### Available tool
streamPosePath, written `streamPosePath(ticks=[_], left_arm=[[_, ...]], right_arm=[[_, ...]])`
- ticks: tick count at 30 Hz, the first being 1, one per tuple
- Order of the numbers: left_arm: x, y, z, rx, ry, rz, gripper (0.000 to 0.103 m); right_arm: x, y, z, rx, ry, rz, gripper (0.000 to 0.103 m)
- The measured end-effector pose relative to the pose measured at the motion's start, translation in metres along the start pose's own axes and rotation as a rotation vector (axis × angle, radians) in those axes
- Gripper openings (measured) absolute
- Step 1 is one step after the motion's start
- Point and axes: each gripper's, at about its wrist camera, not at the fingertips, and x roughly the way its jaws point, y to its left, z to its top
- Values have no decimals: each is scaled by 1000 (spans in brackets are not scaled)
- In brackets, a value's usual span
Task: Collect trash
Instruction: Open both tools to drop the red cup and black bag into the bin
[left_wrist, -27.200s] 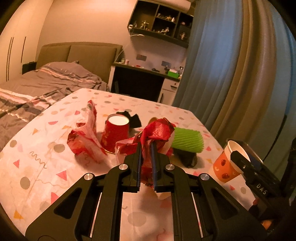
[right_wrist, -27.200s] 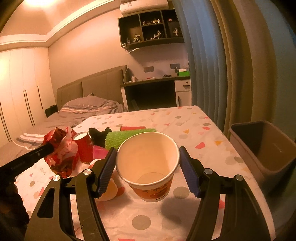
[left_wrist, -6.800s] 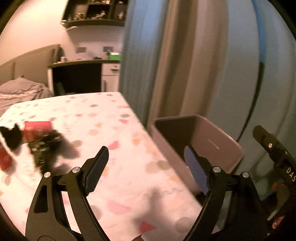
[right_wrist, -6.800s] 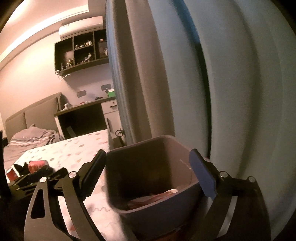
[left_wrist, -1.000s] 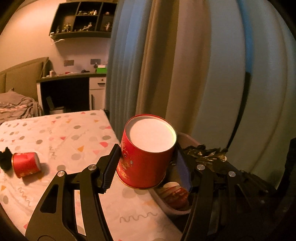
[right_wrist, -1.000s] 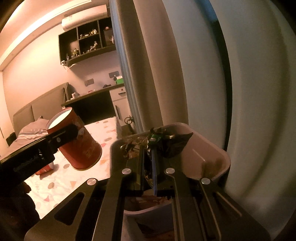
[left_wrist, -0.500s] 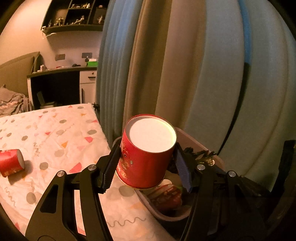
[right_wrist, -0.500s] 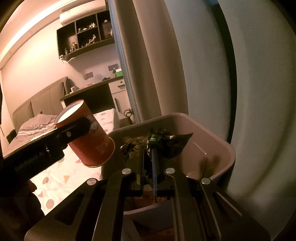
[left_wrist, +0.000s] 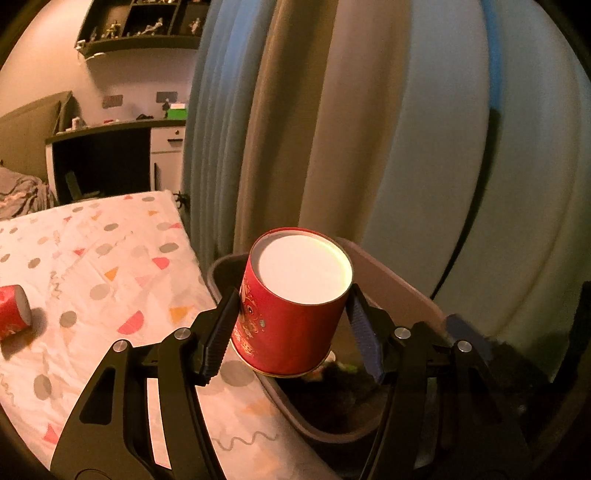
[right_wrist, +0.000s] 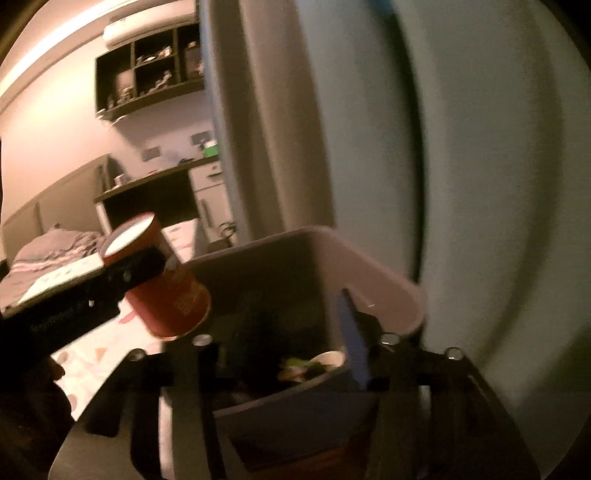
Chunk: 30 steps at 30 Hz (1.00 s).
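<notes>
Tilting away, the red paper cup (left_wrist: 291, 306) shows its white base, pinched sideways in the left gripper (left_wrist: 291, 325) above the trash bin (left_wrist: 391, 284) beside the table (left_wrist: 110, 266). Right gripper (right_wrist: 284, 350) jaws are opening over the bin, nothing between; the dark contents are blurred.

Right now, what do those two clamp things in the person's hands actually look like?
Each is a black plastic gripper. The left gripper has angular, cut-out arms with silver bolt heads and two fingers faced with ribbed dark-blue pads. The right gripper looks the same but blurred. Pale lettering runs along the left one's side, unreadable.
</notes>
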Motion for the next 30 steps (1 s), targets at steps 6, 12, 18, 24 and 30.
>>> streamPosePath(ticks=[6,12,18,24,30], left_arm=[[12,-12,-9,41,10,-2,59],[23,-26,-15,77,34,-38,59],[33,-25,-24,76,78,-37,70],[23,-15,-24,66,74,13,85],[2,6,-24,34,61,100,87]], right_arm=[[-15,-15,1,47,-51,-67,64],[-20,-23,-2,75,-62,-72,64],[-23,-25,-1,82,-66,-69,64],[-28,-22,1,81,-81,-63,69],[-33,-18,-1,87,-77,-54,76]])
